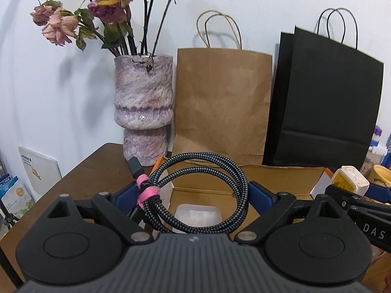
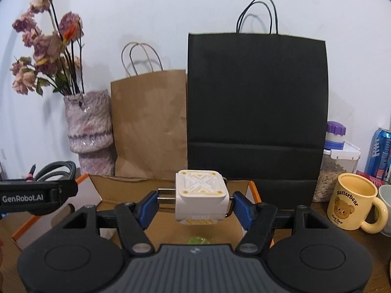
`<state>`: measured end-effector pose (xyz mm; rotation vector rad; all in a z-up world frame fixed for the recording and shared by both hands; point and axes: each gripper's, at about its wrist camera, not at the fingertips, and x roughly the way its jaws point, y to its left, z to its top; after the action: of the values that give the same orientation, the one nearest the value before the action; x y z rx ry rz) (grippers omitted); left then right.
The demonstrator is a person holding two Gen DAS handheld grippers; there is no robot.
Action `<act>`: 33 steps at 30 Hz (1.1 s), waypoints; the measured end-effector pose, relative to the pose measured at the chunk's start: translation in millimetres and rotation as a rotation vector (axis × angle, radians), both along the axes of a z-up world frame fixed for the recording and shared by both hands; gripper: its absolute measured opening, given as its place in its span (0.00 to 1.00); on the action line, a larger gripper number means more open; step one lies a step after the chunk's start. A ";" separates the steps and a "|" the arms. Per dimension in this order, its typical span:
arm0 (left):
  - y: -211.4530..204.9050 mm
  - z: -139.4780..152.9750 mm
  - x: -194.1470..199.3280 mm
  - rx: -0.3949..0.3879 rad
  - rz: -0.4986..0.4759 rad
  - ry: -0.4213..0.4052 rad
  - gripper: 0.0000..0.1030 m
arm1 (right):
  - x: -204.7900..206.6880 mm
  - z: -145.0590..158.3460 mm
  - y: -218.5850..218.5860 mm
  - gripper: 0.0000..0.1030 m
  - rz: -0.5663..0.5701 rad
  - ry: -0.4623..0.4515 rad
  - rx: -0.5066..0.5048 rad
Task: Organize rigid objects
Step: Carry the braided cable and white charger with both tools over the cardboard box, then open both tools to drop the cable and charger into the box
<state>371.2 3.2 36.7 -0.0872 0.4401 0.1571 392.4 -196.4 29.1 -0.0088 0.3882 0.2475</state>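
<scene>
Braided black-and-grey charging cable, coiled and bound with a pink tie, is hanging between the blue-padded fingers of the left gripper, which are closing on the coil above an open brown cardboard box on the dark wooden bench. Alongside, the right gripper is clamping a white-and-yellow square wall charger by its sides, metal prongs pointing left, over the same box. Inside the box, a pale translucent container and a small green object are already lying. Judging by this, the sorting is partly done: both held items are yet to be set down. A yellow bear-print mug, a blue can and a seed-filled jar are standing on the bench outside the box, near paper bags and a vase of dried roses.
</scene>
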 end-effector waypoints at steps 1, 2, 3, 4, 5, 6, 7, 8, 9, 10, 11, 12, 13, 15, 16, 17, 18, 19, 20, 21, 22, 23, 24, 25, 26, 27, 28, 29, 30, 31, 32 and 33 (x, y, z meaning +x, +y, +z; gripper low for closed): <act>0.3 -0.9 2.5 0.003 0.000 0.004 0.92 | 2.3 -1.9 0.6 0.63 0.000 0.005 -0.006; 0.5 -1.8 4.4 0.007 0.000 0.007 0.92 | 4.3 -3.7 1.0 0.63 0.000 0.010 -0.011; 0.6 -2.9 6.2 0.010 0.001 0.009 0.92 | 6.2 -5.2 1.3 0.63 0.000 0.014 -0.015; 0.8 -3.9 7.5 0.014 0.001 0.012 0.92 | 8.0 -6.9 1.6 0.63 0.000 0.019 -0.019; 1.1 -5.1 9.0 0.016 0.001 0.014 0.92 | 9.7 -8.6 1.8 0.63 0.000 0.023 -0.022; 1.4 -6.0 10.3 0.018 0.001 0.017 0.92 | 11.0 -10.1 1.8 0.63 0.000 0.028 -0.026; 1.8 -7.1 11.4 0.020 0.003 0.021 0.92 | 11.9 -11.8 1.8 0.63 0.000 0.033 -0.029; 2.2 -8.5 12.4 0.023 0.005 0.026 0.92 | 12.8 -14.0 2.0 0.63 0.000 0.039 -0.032; 2.4 -10.0 13.0 0.025 0.006 0.030 0.92 | 13.4 -16.1 1.8 0.63 0.002 0.044 -0.035; 3.0 -11.4 13.6 0.027 0.008 0.033 0.92 | 14.2 -18.2 1.9 0.63 0.005 0.049 -0.039; 3.2 -12.7 14.2 0.029 0.010 0.036 0.92 | 14.8 -20.0 2.2 0.63 0.008 0.053 -0.043; 3.2 -13.7 14.6 0.032 0.010 0.038 0.92 | 15.2 -21.5 2.7 0.63 0.010 0.058 -0.047; 2.8 -14.3 14.6 0.036 0.009 0.039 0.92 | 15.4 -22.9 3.2 0.63 0.012 0.062 -0.051; 2.2 -15.5 14.8 0.043 0.007 0.041 0.92 | 15.5 -24.4 3.7 0.63 0.016 0.066 -0.057; 1.9 -16.3 14.9 0.045 0.006 0.042 0.92 | 15.6 -25.0 3.9 0.63 0.018 0.068 -0.060; 1.9 -17.3 15.5 0.045 0.005 0.045 0.92 | 15.8 -25.3 3.9 0.63 0.019 0.071 -0.062; 1.9 -17.6 15.9 0.044 0.003 0.049 0.92 | 16.0 -25.5 4.0 0.63 0.021 0.074 -0.063; 2.0 -18.2 16.4 0.044 0.004 0.056 0.92 | 16.3 -25.9 3.9 0.64 0.022 0.079 -0.065; 1.8 -18.7 17.0 0.046 0.007 0.064 0.92 | 16.7 -26.5 4.1 0.64 0.023 0.084 -0.067; 1.9 -19.0 17.7 0.047 0.006 0.069 0.93 | 17.4 -27.2 4.1 0.64 0.024 0.088 -0.068; 2.0 -19.4 18.1 0.047 0.006 0.073 0.96 | 18.2 -28.0 4.1 0.64 0.024 0.095 -0.068; 2.1 -19.7 18.4 0.048 0.006 0.075 1.00 | 19.0 -28.8 4.1 0.64 0.022 0.101 -0.070; 1.9 -19.6 18.0 0.051 0.010 0.071 1.00 | 19.1 -28.7 4.1 0.65 0.020 0.099 -0.071; 1.7 -19.5 17.6 0.054 0.016 0.067 1.00 | 19.0 -28.2 3.9 0.75 0.015 0.097 -0.073; 2.0 -19.3 17.4 0.053 0.021 0.068 1.00 | 18.7 -27.6 3.7 0.90 0.010 0.094 -0.074; 2.6 -19.4 17.4 0.050 0.025 0.069 1.00 | 18.0 -27.1 3.5 0.96 0.007 0.085 -0.073; 3.5 -19.2 17.7 0.046 0.028 0.070 1.00 | 17.4 -26.8 3.4 1.00 0.006 0.079 -0.074; 4.1 -19.5 17.9 0.042 0.030 0.071 1.00 | 17.2 -26.7 3.7 1.00 0.006 0.077 -0.076; 5.1 -19.4 18.2 0.040 0.032 0.072 1.00 | 17.5 -26.8 4.3 1.00 0.006 0.079 -0.081; 5.4 -19.4 18.1 0.039 0.034 0.072 1.00 | 17.5 -27.2 4.8 1.00 0.006 0.080 -0.085; 5.5 -19.4 18.1 0.039 0.036 0.072 1.00 | 17.6 -27.6 5.4 1.00 0.007 0.081 -0.088; 5.5 -19.3 18.0 0.039 0.037 0.072 1.00 | 18.0 -27.8 5.7 1.00 0.007 0.083 -0.090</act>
<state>389.3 8.7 17.3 -0.0513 0.5075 0.2052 410.4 -190.7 1.3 -0.0884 0.4820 0.2374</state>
